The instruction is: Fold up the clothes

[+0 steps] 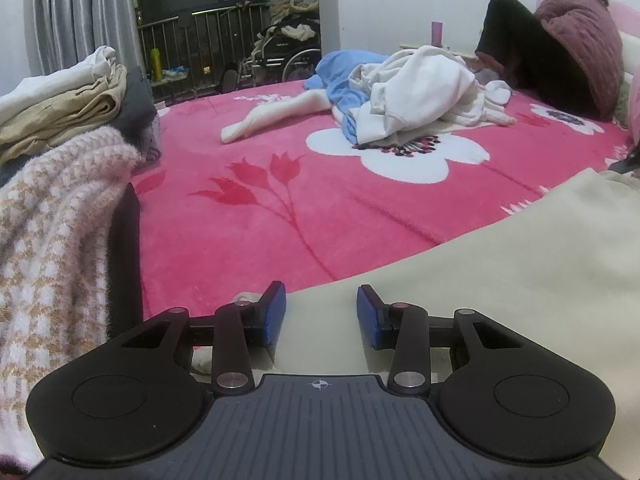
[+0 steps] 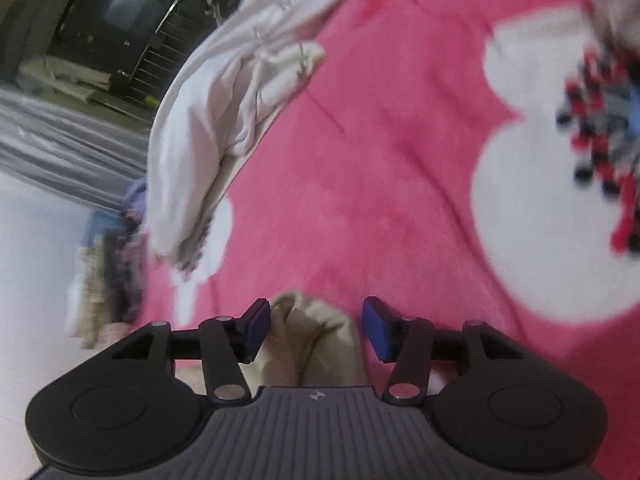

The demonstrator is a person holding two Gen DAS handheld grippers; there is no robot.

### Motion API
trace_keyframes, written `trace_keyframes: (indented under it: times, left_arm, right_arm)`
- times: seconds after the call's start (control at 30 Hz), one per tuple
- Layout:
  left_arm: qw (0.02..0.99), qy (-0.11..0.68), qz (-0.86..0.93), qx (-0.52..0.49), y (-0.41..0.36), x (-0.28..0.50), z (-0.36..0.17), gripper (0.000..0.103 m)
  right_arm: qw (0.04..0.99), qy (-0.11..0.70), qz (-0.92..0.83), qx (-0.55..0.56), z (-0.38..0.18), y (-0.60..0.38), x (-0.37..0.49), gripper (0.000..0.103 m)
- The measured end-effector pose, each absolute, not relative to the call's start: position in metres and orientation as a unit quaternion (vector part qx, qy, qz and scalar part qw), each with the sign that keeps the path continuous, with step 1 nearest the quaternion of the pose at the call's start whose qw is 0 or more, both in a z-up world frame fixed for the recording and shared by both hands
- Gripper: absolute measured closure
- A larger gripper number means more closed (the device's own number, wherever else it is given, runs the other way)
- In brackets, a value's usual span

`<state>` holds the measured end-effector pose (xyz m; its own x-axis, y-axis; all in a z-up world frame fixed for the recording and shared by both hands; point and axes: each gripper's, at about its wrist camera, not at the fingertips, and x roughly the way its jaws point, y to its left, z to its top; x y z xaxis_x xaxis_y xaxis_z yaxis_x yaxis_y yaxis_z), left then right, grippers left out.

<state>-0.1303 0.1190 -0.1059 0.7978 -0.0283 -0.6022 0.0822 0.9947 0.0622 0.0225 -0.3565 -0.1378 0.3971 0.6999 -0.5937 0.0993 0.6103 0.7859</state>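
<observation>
A cream garment [image 1: 480, 280] lies spread over the near part of a pink flowered blanket [image 1: 280, 208]. My left gripper [image 1: 322, 312] hovers at its edge with its blue pads apart, and the flat cloth runs beneath and between them. In the right wrist view, which is rolled and blurred, a bunched fold of the cream garment [image 2: 316, 344] sits between the pads of my right gripper [image 2: 316, 328]. A gap shows on the right side, so those pads do not press on it. An unfolded heap of white and blue clothes [image 1: 420, 92] lies farther back on the blanket.
A stack of folded clothes [image 1: 60, 112] and a pink-and-tan checked knit [image 1: 52, 240] stand at the left. Dark red pillows [image 1: 576, 40] lean at the back right. A white garment [image 2: 208, 120] lies at the blanket's [image 2: 380, 160] edge. A window, a railing and a wheelchair stand beyond.
</observation>
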Motion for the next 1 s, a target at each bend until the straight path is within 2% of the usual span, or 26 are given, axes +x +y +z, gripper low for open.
trace_keyframes:
  times: [0.13,0.33,0.47,0.63,0.7,0.77,0.8,0.83,0.9,1.0]
  left_arm:
    - [0.947,0.316,-0.030,0.041,0.120,-0.130,-0.106,0.063]
    - [0.948,0.314,-0.030,0.040,0.119,-0.130,-0.107,0.063]
    - [0.948,0.314,-0.031,0.039,0.119,-0.130,-0.107,0.063]
    - [0.949,0.312,-0.032,0.037,0.120,-0.131,-0.107,0.063]
    - [0.949,0.311,-0.033,0.035,0.121,-0.130,-0.108,0.063]
    - [0.950,0.310,-0.034,0.033,0.122,-0.131,-0.108,0.063]
    - [0.950,0.310,-0.034,0.032,0.122,-0.131,-0.108,0.063]
    - [0.950,0.310,-0.035,0.031,0.122,-0.131,-0.108,0.063]
    - [0.950,0.309,-0.036,0.031,0.123,-0.131,-0.108,0.063]
    - [0.950,0.309,-0.036,0.029,0.123,-0.131,-0.108,0.063]
  right_arm:
    - [0.689,0.515,0.222,0.458,-0.151,-0.374,0.018,0.045]
    - [0.664,0.510,0.253,0.485,-0.158,-0.379,0.003,0.039]
    - [0.651,0.502,0.268,0.502,-0.154,-0.366,0.015,0.005]
    - [0.667,0.514,0.278,0.462,-0.147,-0.335,0.031,0.002]
    - [0.679,0.522,0.278,0.435,-0.141,-0.327,0.033,0.009]
    - [0.695,0.532,0.267,0.403,-0.135,-0.321,0.029,0.049]
    - [0.701,0.536,0.260,0.393,-0.133,-0.318,0.026,0.056]
    - [0.708,0.535,0.255,0.384,-0.130,-0.317,0.021,0.069]
    - [0.733,0.519,0.241,0.368,-0.118,-0.313,0.008,0.079]
    - [0.776,0.463,0.234,0.359,-0.089,-0.311,-0.018,0.083]
